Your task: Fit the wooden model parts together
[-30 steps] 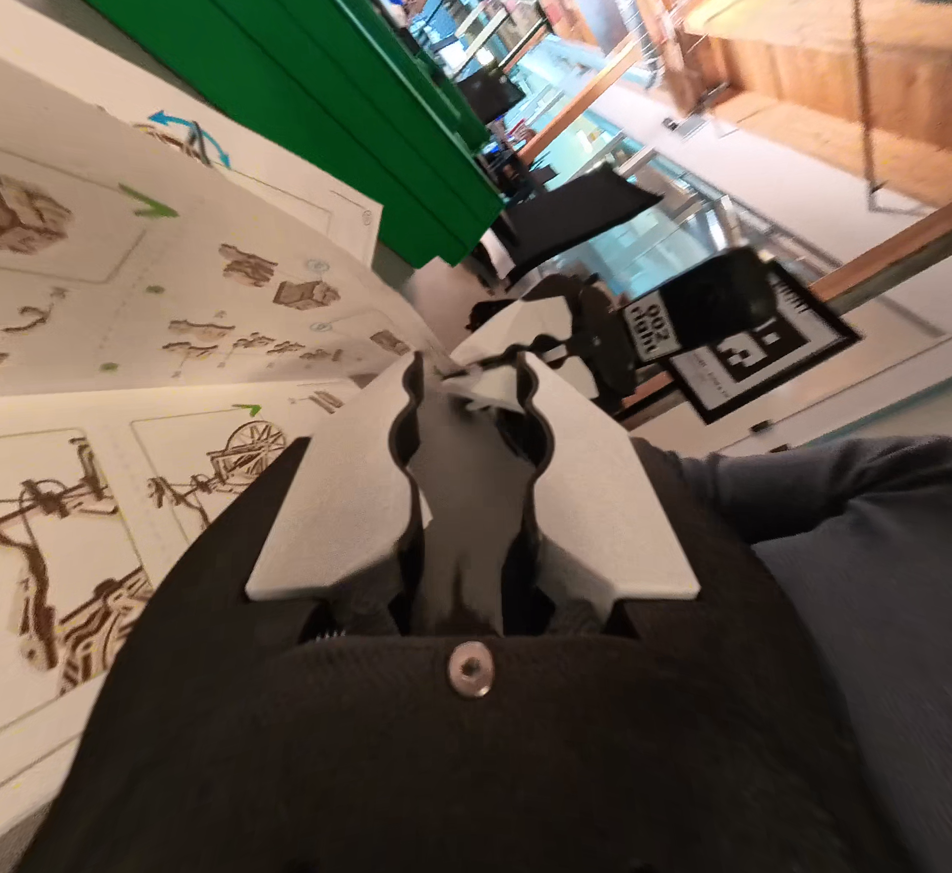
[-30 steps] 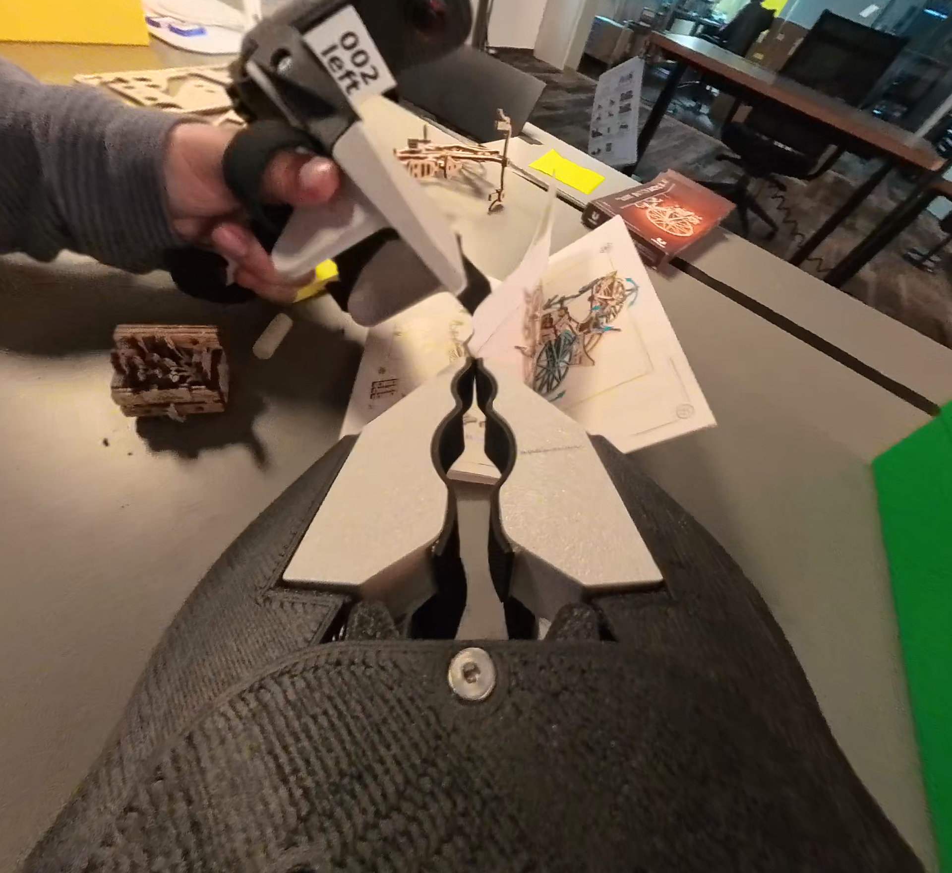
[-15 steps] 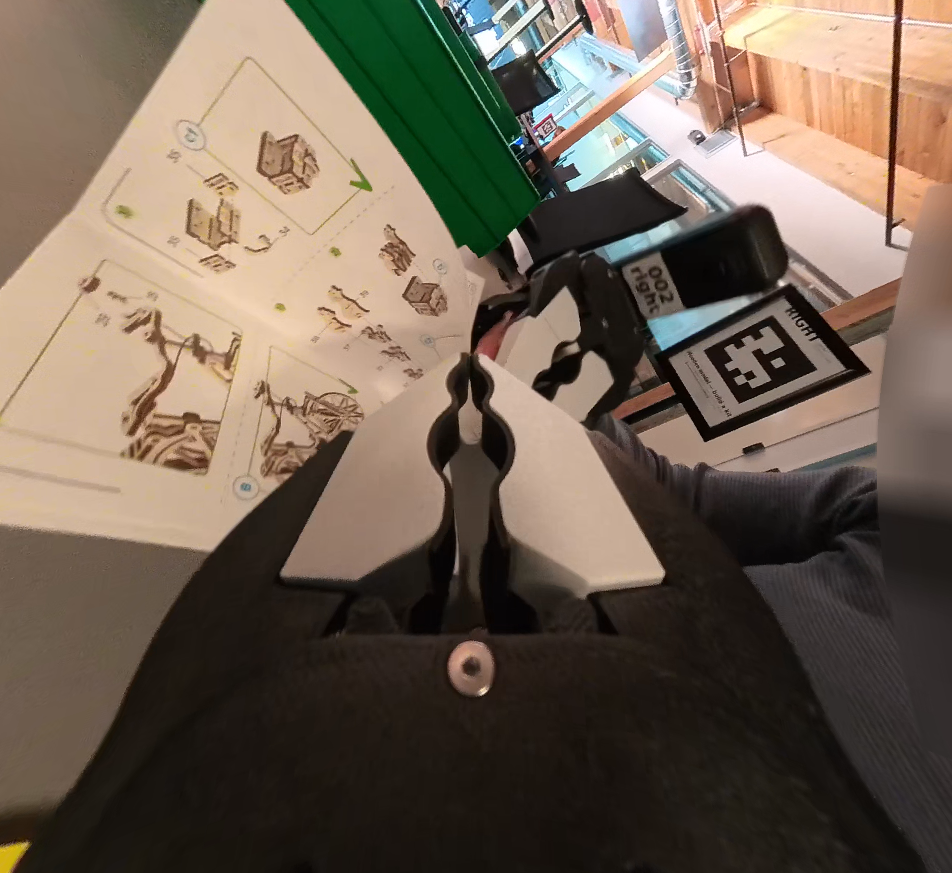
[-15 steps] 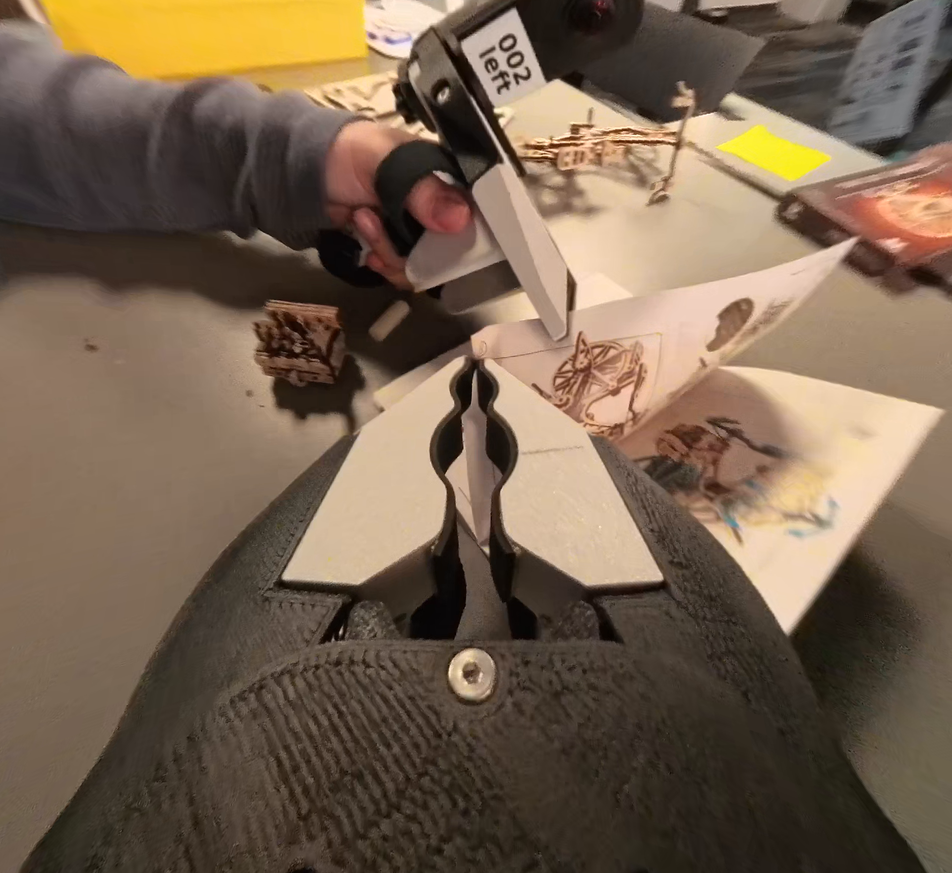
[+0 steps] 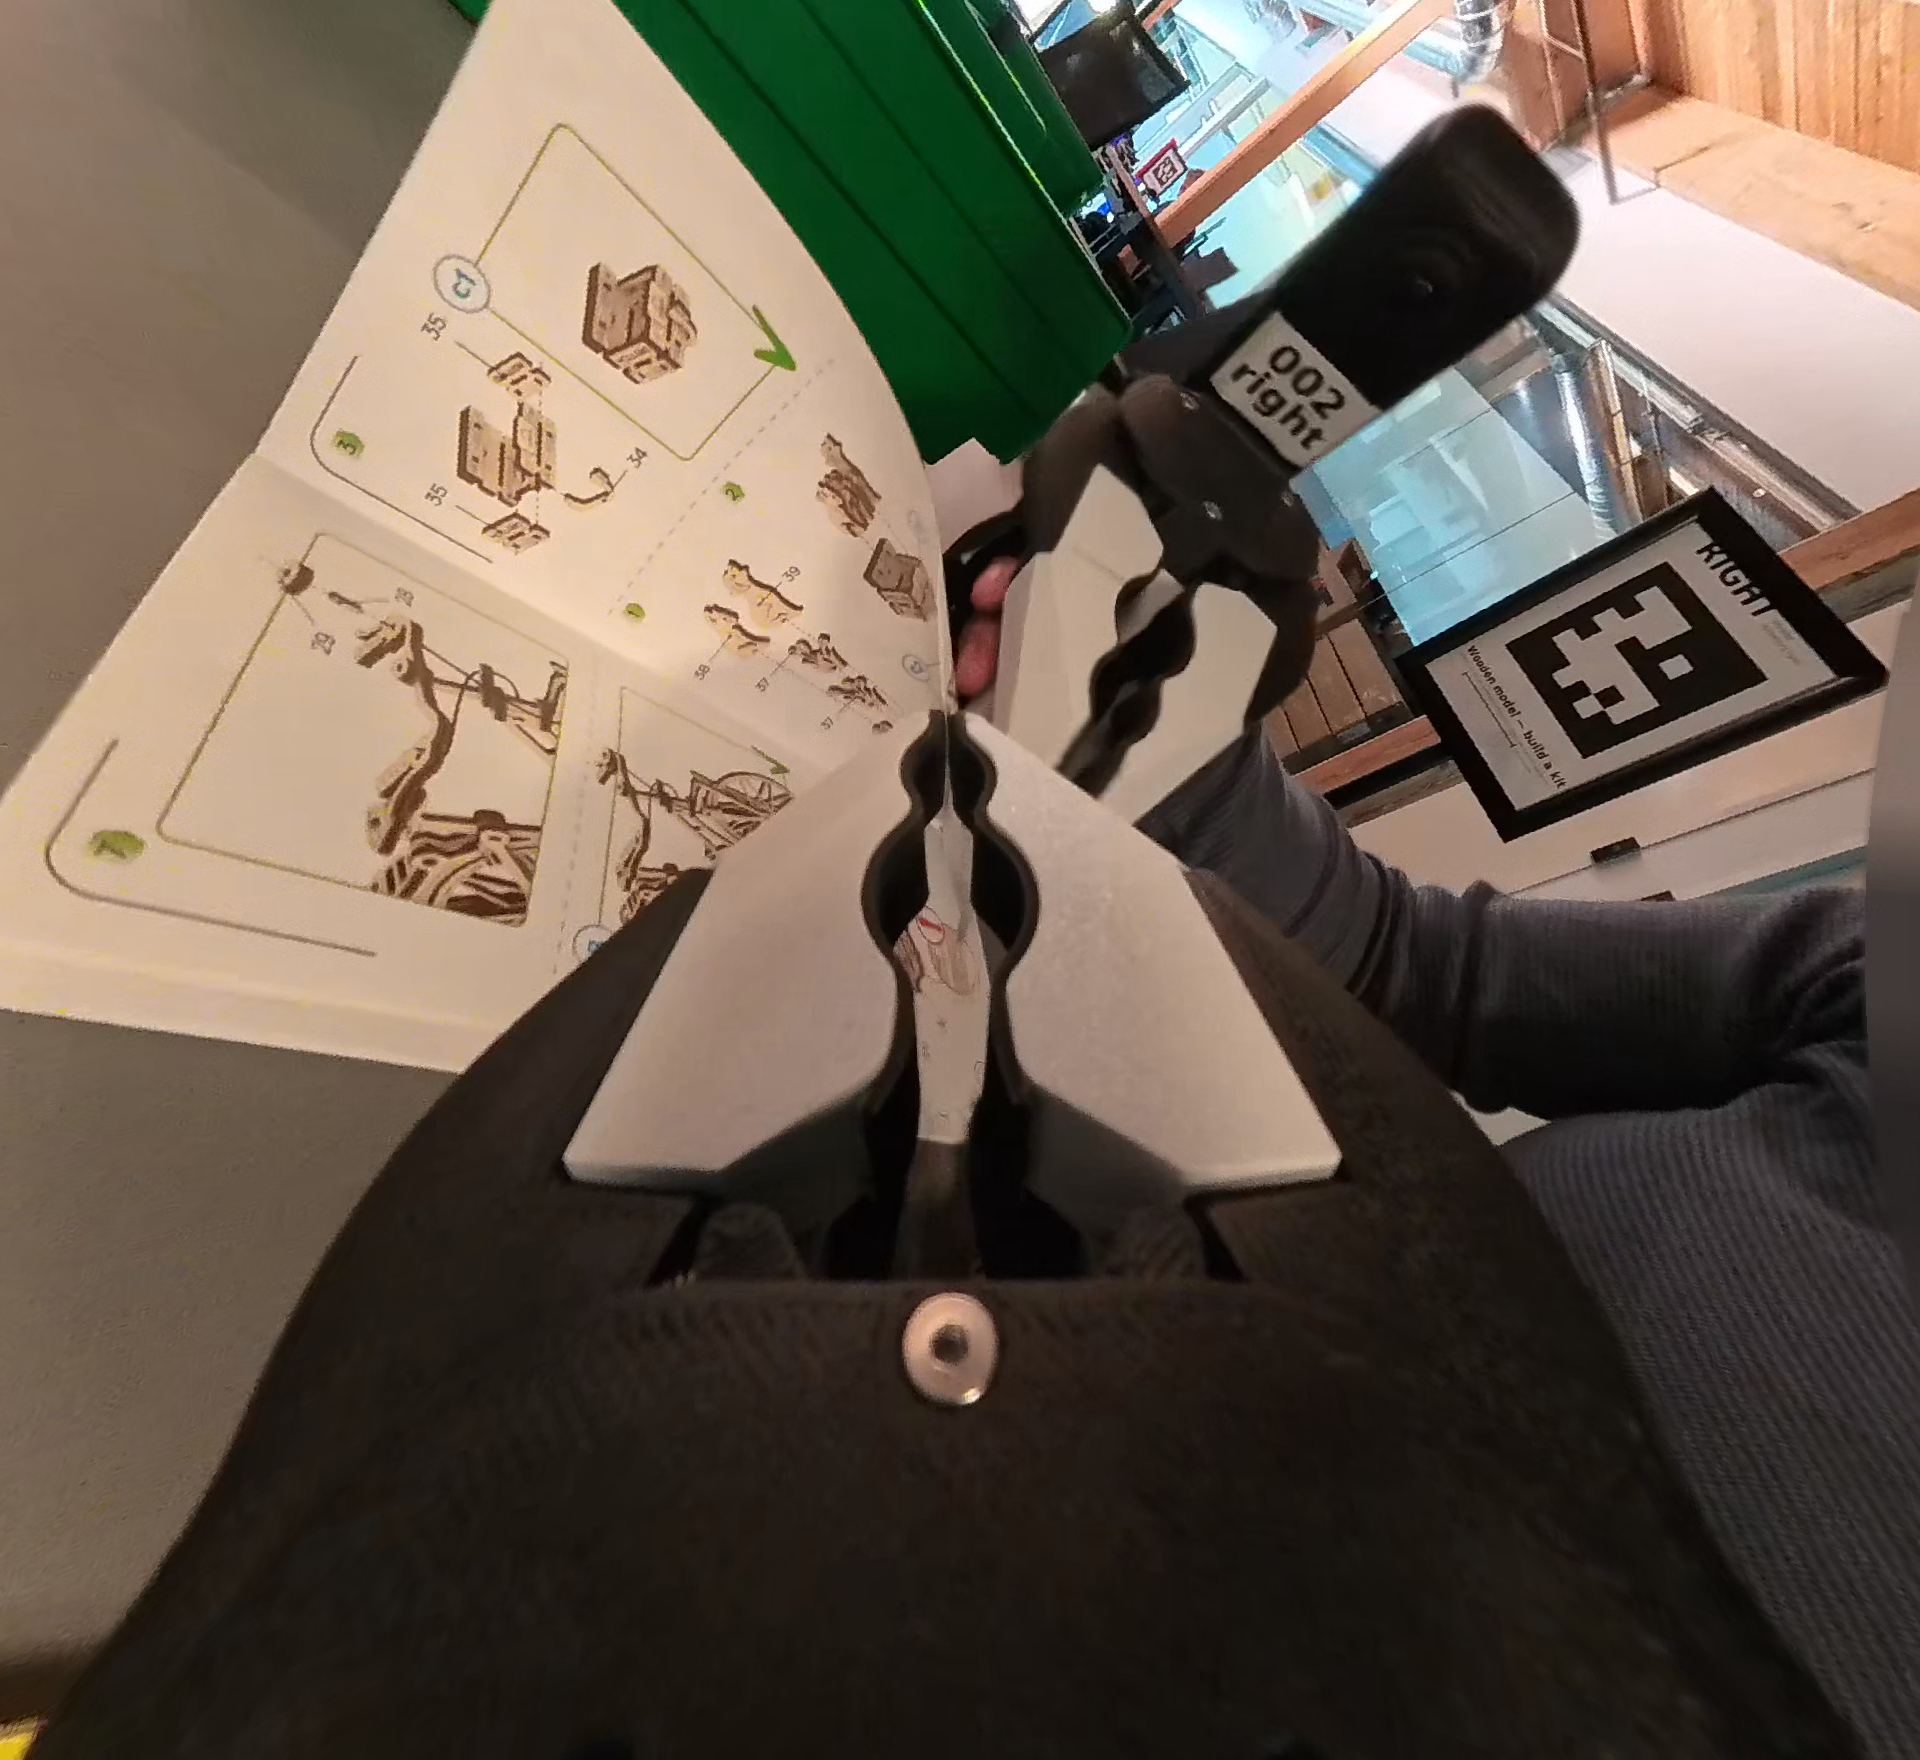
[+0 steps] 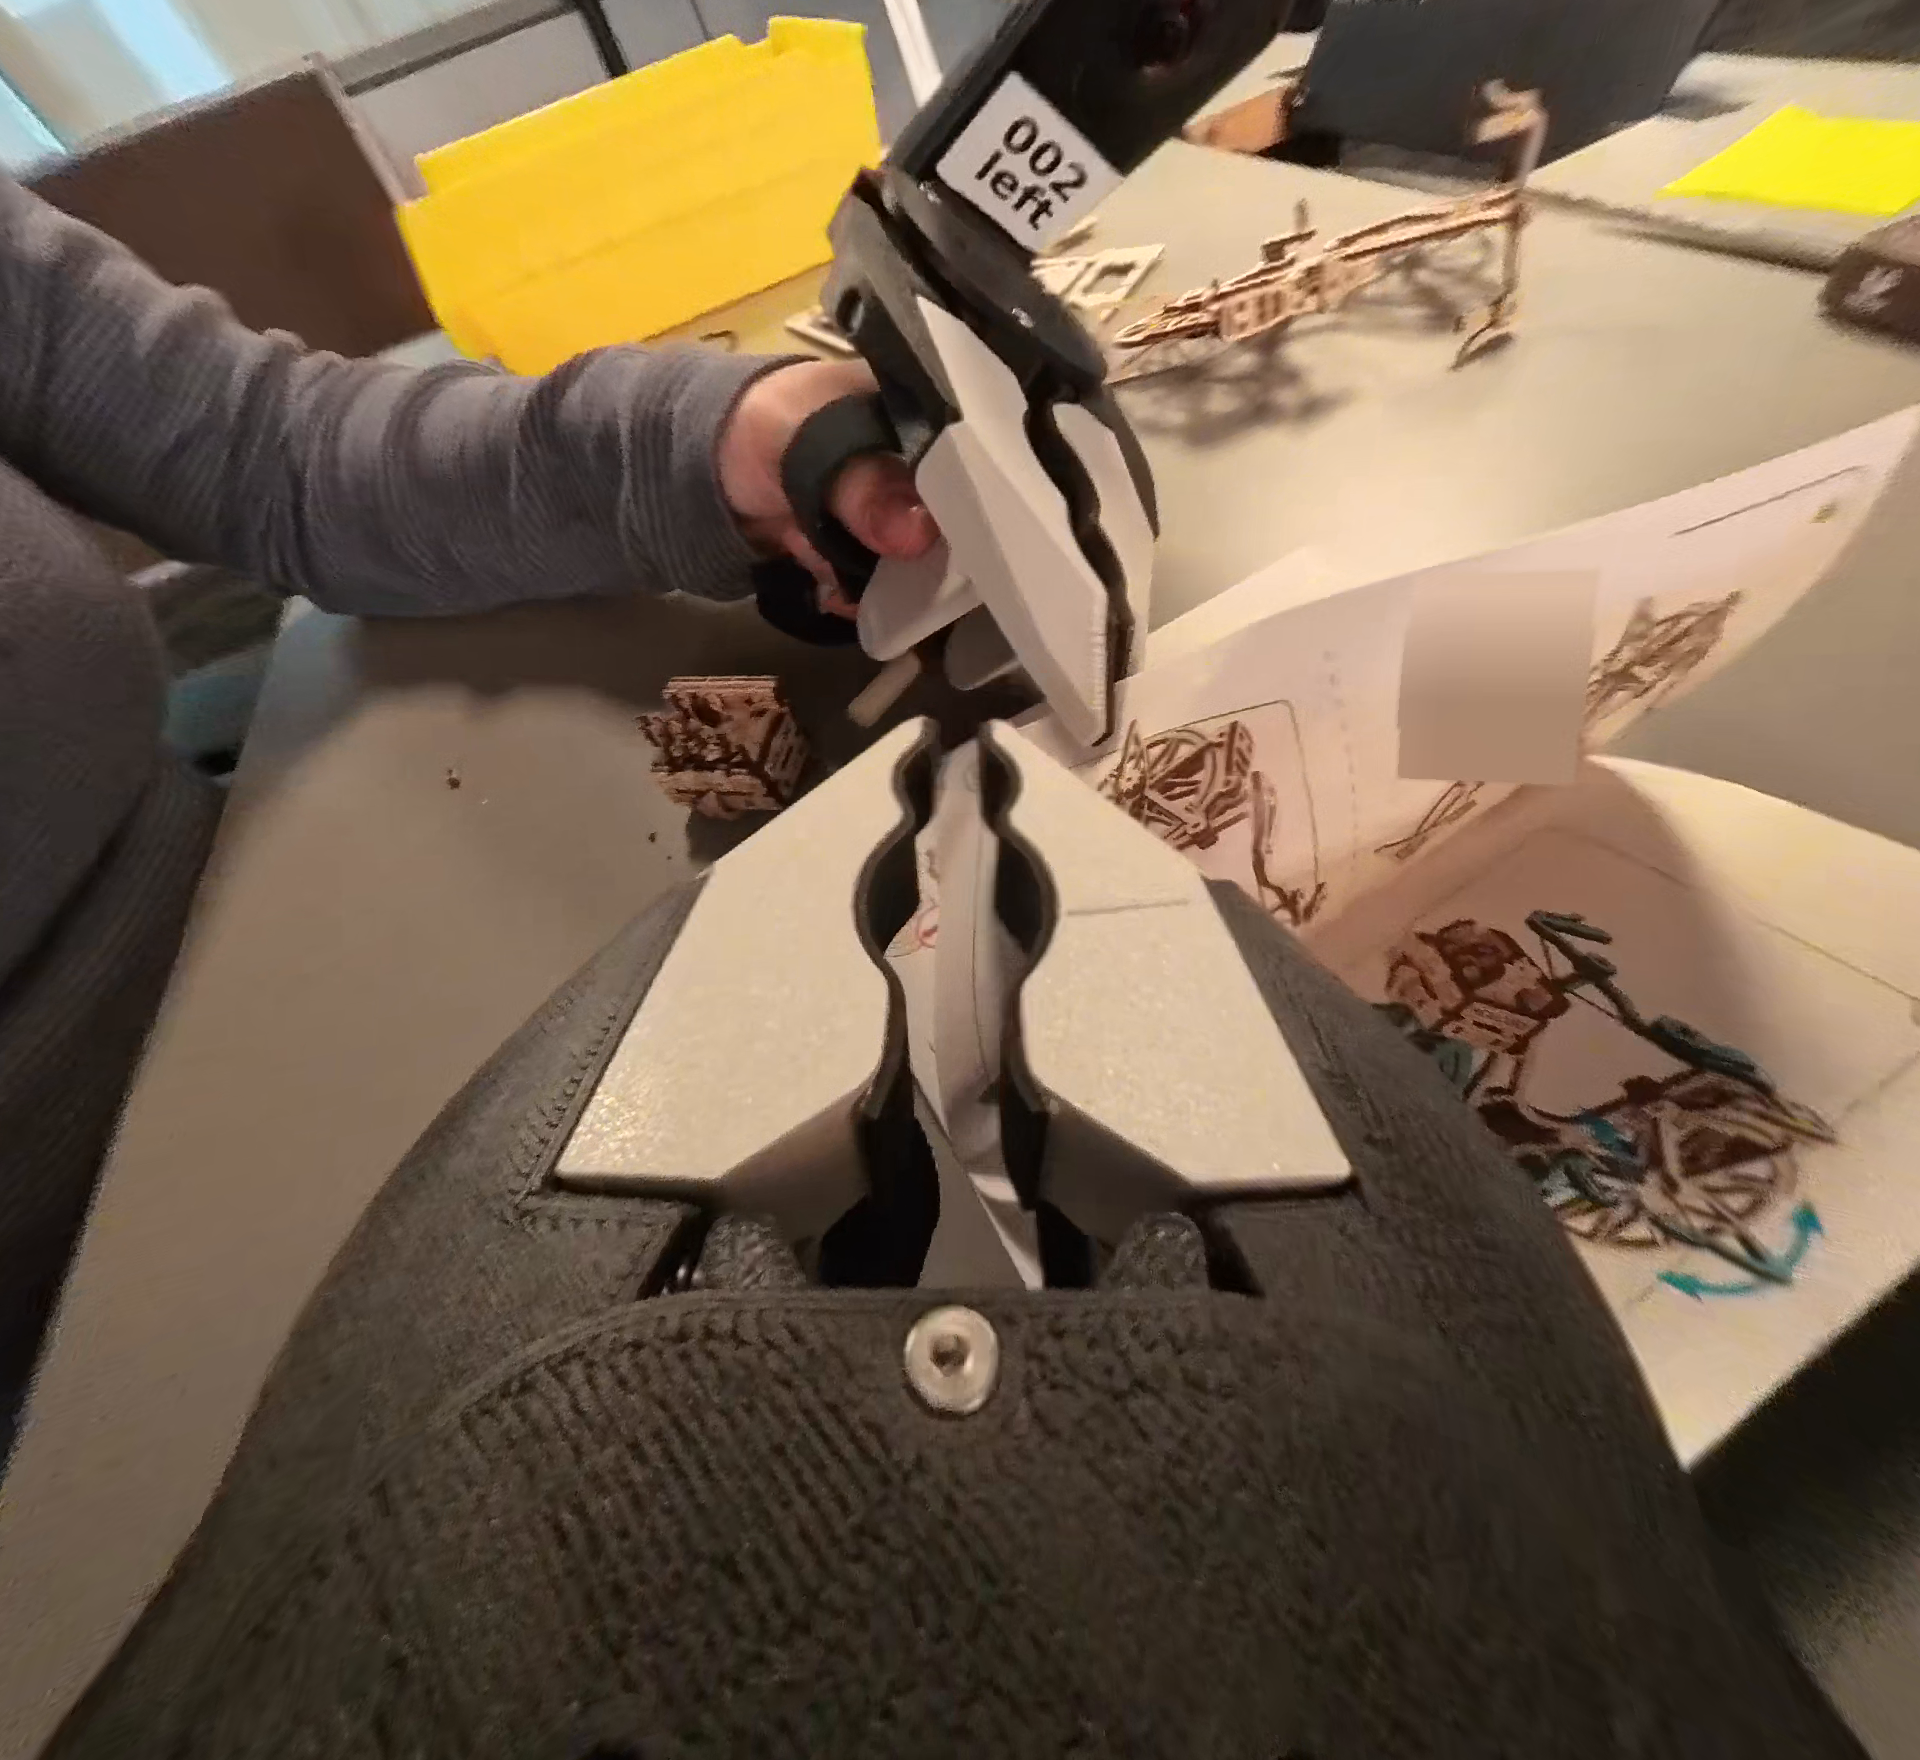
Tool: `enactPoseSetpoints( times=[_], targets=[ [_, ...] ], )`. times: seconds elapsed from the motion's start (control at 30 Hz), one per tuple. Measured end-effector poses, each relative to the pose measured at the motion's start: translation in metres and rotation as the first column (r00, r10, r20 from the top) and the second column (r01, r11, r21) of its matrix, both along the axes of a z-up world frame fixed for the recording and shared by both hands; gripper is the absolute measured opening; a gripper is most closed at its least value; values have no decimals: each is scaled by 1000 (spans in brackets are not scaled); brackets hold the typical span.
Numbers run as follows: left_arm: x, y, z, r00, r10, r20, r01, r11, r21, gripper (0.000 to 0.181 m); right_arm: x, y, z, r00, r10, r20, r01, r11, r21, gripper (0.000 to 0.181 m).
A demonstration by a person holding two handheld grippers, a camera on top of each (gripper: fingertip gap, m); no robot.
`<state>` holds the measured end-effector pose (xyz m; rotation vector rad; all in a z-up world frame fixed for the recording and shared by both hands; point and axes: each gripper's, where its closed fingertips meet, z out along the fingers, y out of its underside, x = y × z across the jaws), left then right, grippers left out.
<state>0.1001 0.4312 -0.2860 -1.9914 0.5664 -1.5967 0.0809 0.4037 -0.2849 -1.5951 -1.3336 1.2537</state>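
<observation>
The grey bench is carrying a yellow bin, a part-built wooden model, a small wooden block and a folded instruction sheet. A green bin is standing beyond the sheet in the left wrist view; timber walls and glass partitions are showing behind.

The left gripper is clamping one edge of the instruction sheet. The right gripper is pinching another fold of the same sheet. The two grippers are sitting just beside each other, with the sheet lifting off the bench.

Compared with half a second ago, the sheet is opening wider and each gripper is appearing closer to the other.
</observation>
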Motion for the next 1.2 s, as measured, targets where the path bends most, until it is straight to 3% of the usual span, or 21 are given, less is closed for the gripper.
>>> enactPoseSetpoints(
  times=[0.1, 0.23, 0.37, 0.43, 0.77, 1.0, 1.2],
  targets=[
    [-1, 1, -1, 1000, 9, -2, -9, 1000, -4, 0, 3, 5, -4, 993, -106, 45, 93, 971, 219, 28],
    [-2, 3, 1, 1000, 16, 16, -16, 1000, -16, 0, 4, 7, -7, 958, -266, 102, 165, 811, 561, 48],
    [-2, 3, 1, 1000, 15, 19, -15, 1000, -20, 0, 4, 10, -11, 924, -355, 143, 155, 688, 709, 44],
    [-2, 2, 1, 1000, 13, 16, -12, 1000, -18, 0, 4, 11, -13, 918, -364, 157, 140, 668, 731, 39],
    [-1, 0, -1, 1000, 3, -3, -3, 1000, -10, 0, 8, 11, -8, 930, -345, 126, 173, 713, 679, 37],
    [0, 0, -2, 1000, 0, -5, 0, 1000, -11, 0, 6, 14, -5, 909, -396, 133, 142, 592, 793, 55],
    [0, 0, -2, 1000, -1, -6, 1, 1000, -12, 0, 8, 17, -6, 900, -414, 136, 148, 585, 798, 56]
  ],
)
